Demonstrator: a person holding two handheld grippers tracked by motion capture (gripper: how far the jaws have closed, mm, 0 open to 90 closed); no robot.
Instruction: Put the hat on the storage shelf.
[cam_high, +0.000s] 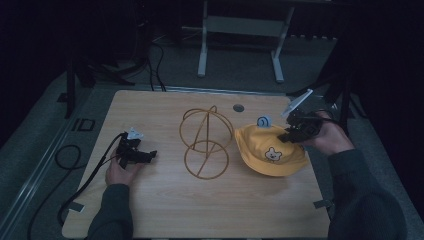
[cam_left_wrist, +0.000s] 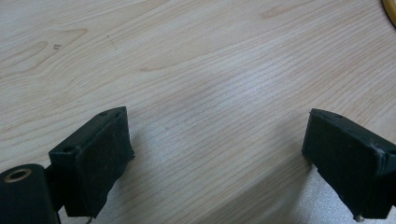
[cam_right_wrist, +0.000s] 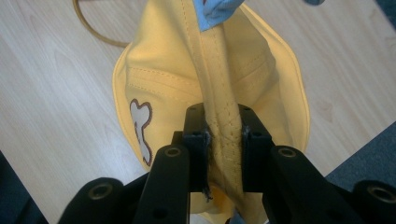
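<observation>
**Right gripper pinches the yellow hat beside the wire stand**

The wire stand (cam_high: 205, 142), a gold frame of rings and hoops, stands near the middle of the table (cam_high: 165, 210) and serves as the landmark here.

Well to the left of the stand, the left gripper (cam_high: 150, 155) rests low over the wood in the person's left hand (cam_high: 120, 172), its tips turned toward the stand. In the left gripper view its two black pads (cam_left_wrist: 95, 156) stand far apart with bare table (cam_left_wrist: 210, 93) between them and nothing held; a sliver of the stand's gold ring sits at the top right corner of that view.

Just right of the stand lies the hat (cam_high: 270, 150), yellow, with a small animal patch facing the person and a blue tag at its far edge. Its brim nearly meets the stand's lower ring.

Farther right, at the hat's far right edge, the right gripper (cam_high: 289, 135) sits in the right hand (cam_high: 330, 137). In the right gripper view its pads (cam_right_wrist: 195, 140) are pressed together on a stitched fold of the hat (cam_right_wrist: 224, 93), and the cloth is drawn up into a ridge.
</observation>
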